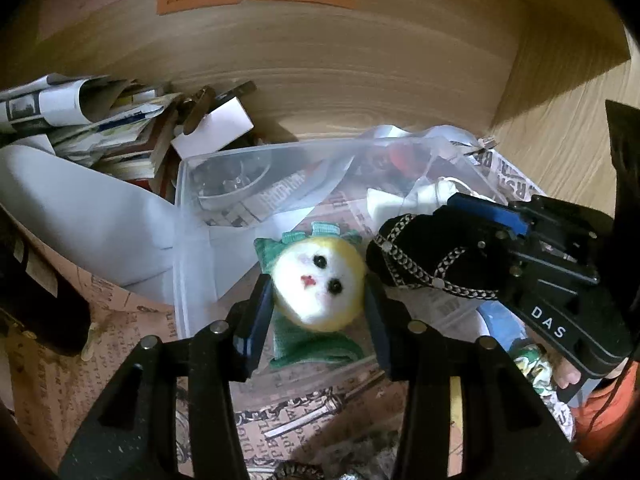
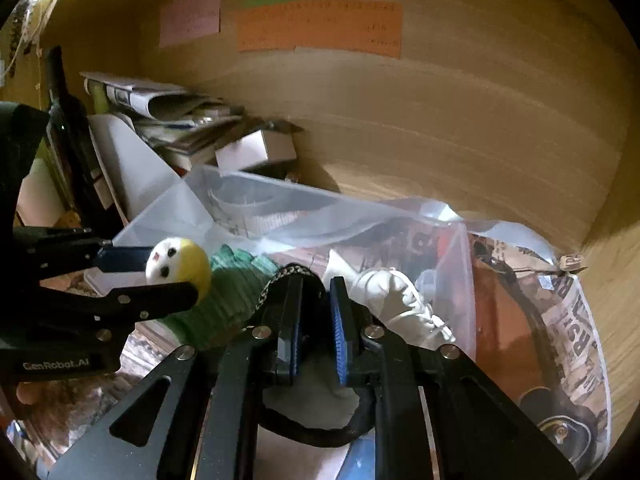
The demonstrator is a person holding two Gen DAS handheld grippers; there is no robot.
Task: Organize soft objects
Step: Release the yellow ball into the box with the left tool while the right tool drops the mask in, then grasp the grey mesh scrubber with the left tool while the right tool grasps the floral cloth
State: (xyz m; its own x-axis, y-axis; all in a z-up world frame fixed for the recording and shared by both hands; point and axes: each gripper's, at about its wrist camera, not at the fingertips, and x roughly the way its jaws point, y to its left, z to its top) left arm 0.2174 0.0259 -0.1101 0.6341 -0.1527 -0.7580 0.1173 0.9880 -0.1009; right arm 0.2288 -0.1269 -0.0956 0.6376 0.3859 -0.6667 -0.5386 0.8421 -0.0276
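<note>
- Far left: stack of folded newspapers and booklets (image 1: 100, 128) leaning against the wooden back wall (image 1: 320, 64); small white cardboard box (image 1: 214, 132) just beside it; pale curved sheet (image 1: 80, 208) sloping down in front.
- Left of centre: clear plastic storage bin (image 1: 184, 240) on a newsprint-patterned table (image 1: 120, 344), its near-left wall close beside the left gripper (image 1: 318, 304).
- Left gripper: the 2 fingers (image 1: 256, 320) partly open, pressed against both sides of a small round felt doll head, white face with yellow back (image 1: 320, 284); face turned toward the camera, 2 black bead eyes, a red stitched mark between them.
- Doll's ribbed green knitted body (image 1: 312, 344) hanging below the head; in the right wrist view its long axis running away from the left fingers toward the right gripper (image 2: 316, 320), over the bin's open top.
- Centre right: black velvety fabric pouch trimmed with silver chain braid (image 1: 424, 260), soft and slumped, touching or nearly touching the doll's right side; cannot tell which.
- Right gripper: fingers (image 2: 340, 320) narrowly parted, clamped on a fold of the black pouch, loose rim sagging below them.
- Judged: both soft things hovering just above the bin, so the coming move turns on lowering and letting go; right hand appears nearer the bin's middle.
- Inside the bin beyond: white knotted cloth bundle (image 2: 396, 300), fluffy and crumpled.
- Far right: crinkled clear plastic bag (image 2: 520, 248) over more newsprint.
</note>
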